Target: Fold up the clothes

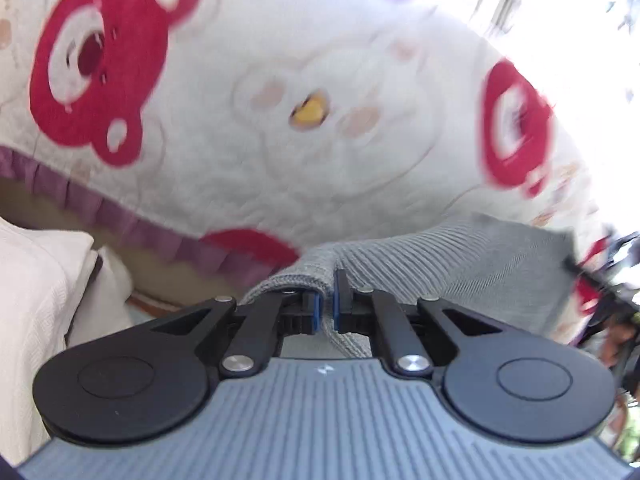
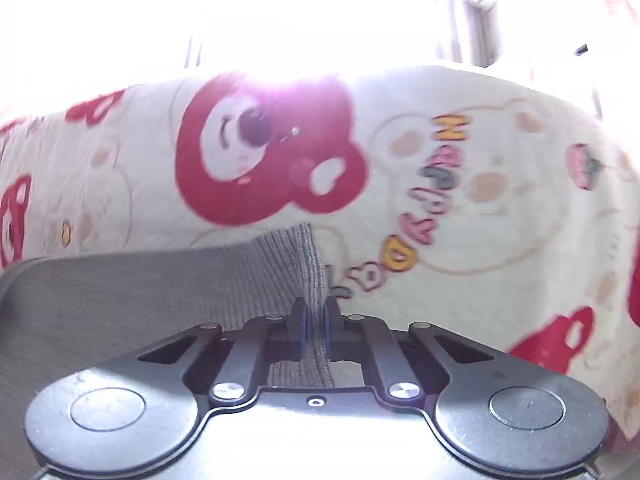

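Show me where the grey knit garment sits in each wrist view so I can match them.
Left wrist: grey knit garment lower centre-right, pinched in the left gripper.
Right wrist: the garment lower left, its ribbed edge pinched in the right gripper.
Shared landmark: the red bear-print blanket behind it.

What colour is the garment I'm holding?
Grey ribbed knit garment, clearest in the left wrist view.

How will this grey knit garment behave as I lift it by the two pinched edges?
Probably floppy: the grey knit garment already bunches and folds where the left gripper pinches it. Between that and the right gripper it will likely sag rather than stay flat. The ribbed texture looks grippy, so slipping from the shut blue pads seems unlikely.
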### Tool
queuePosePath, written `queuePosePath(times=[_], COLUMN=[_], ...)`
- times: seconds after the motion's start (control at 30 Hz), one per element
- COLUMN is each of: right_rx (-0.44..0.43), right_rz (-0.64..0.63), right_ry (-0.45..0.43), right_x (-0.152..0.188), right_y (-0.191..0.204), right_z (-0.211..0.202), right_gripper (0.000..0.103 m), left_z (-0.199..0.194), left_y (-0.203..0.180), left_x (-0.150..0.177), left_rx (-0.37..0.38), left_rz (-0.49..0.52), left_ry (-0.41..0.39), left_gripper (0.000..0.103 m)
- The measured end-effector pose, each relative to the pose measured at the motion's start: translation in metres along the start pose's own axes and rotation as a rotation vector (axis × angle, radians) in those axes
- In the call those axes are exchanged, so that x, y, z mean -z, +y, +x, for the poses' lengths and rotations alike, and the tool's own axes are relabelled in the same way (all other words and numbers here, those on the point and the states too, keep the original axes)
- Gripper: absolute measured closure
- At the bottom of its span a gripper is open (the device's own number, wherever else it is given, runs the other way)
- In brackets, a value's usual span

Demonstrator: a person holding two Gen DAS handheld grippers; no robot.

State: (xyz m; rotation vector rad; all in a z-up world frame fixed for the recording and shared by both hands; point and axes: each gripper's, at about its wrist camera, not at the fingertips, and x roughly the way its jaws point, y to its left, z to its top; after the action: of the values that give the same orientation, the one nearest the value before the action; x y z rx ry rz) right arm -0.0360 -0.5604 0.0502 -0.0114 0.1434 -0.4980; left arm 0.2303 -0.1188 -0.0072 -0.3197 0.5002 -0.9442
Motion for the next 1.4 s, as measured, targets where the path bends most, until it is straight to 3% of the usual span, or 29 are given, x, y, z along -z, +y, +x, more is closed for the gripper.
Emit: queuePosePath(times=[0.03, 0.1, 0.2, 0.27, 0.3, 0.43, 0.5, 0.57, 0.63, 0.77, 0.83, 0.9, 0.97, 1.07, 1.17, 1.23, 1.27, 1.33, 1.4], right_rx=[-0.007, 0.006, 0.083, 0.112, 0.127, 0.128, 0.078, 0.019, -0.018, -0.030, -0.013, -0.003, -0.001, 0.012, -0.017, -0.071, -0.091, -0.086, -0.097], right_rz=[0.031, 0.115, 0.219, 0.273, 0.283, 0.316, 0.379, 0.406, 0.410, 0.435, 0.478, 0.457, 0.394, 0.299, 0.322, 0.322, 0.317, 0.274, 0.210], right_ry=[0.023, 0.164, 0.366, 0.500, 0.558, 0.582, 0.567, 0.580, 0.603, 0.682, 0.741, 0.792, 0.839, 0.908, 0.941, 0.967, 0.970, 0.901, 0.830], right_x=[0.021, 0.075, 0.161, 0.196, 0.209, 0.200, 0.187, 0.175, 0.169, 0.168, 0.162, 0.153, 0.143, 0.144, 0.159, 0.176, 0.184, 0.190, 0.189], right_y=[-0.006, -0.016, -0.028, -0.037, -0.040, -0.052, -0.058, -0.053, -0.047, -0.040, -0.041, -0.040, -0.038, -0.034, -0.037, -0.035, -0.034, -0.026, -0.017], right_z=[-0.010, -0.026, -0.055, -0.067, -0.071, -0.065, -0.049, -0.025, 0.002, 0.058, 0.084, 0.107, 0.127, 0.152, 0.161, 0.159, 0.158, 0.147, 0.136], right_gripper=[0.094, 0.094, 0.096, 0.096, 0.096, 0.088, 0.086, 0.067, 0.065, 0.063, 0.057, 0.045, 0.037, 0.036, 0.036, 0.037, 0.042, 0.047, 0.050], left_z=[-0.008, -0.017, -0.015, -0.010, -0.009, -0.011, -0.009, -0.011, -0.018, -0.034, -0.023, -0.002, 0.021, 0.048, 0.065, 0.071, 0.075, 0.077, 0.078], left_y=[0.002, 0.009, 0.029, 0.043, 0.046, 0.042, 0.040, 0.042, 0.049, 0.055, 0.052, 0.045, 0.047, 0.062, 0.080, 0.080, 0.078, 0.082, 0.086], left_x=[0.014, 0.051, 0.122, 0.157, 0.166, 0.149, 0.143, 0.147, 0.151, 0.138, 0.126, 0.117, 0.112, 0.109, 0.110, 0.114, 0.117, 0.121, 0.123], left_rx=[0.014, 0.005, -0.074, -0.151, -0.178, -0.148, -0.167, -0.216, -0.256, -0.257, -0.249, -0.277, -0.312, -0.332, -0.329, -0.372, -0.399, -0.393, -0.384], left_rz=[-0.006, -0.025, -0.077, -0.125, -0.122, -0.105, -0.076, -0.046, -0.041, -0.031, 0.017, 0.137, 0.184, 0.159, 0.096, 0.154, 0.192, 0.161, 0.115], left_ry=[0.023, 0.130, 0.375, 0.567, 0.618, 0.525, 0.501, 0.507, 0.515, 0.413, 0.384, 0.383, 0.400, 0.426, 0.443, 0.460, 0.476, 0.472, 0.457], left_gripper=[0.097, 0.097, 0.097, 0.097, 0.097, 0.096, 0.095, 0.094, 0.094, 0.092, 0.083, 0.064, 0.062, 0.060, 0.055, 0.057, 0.058, 0.058, 0.050])
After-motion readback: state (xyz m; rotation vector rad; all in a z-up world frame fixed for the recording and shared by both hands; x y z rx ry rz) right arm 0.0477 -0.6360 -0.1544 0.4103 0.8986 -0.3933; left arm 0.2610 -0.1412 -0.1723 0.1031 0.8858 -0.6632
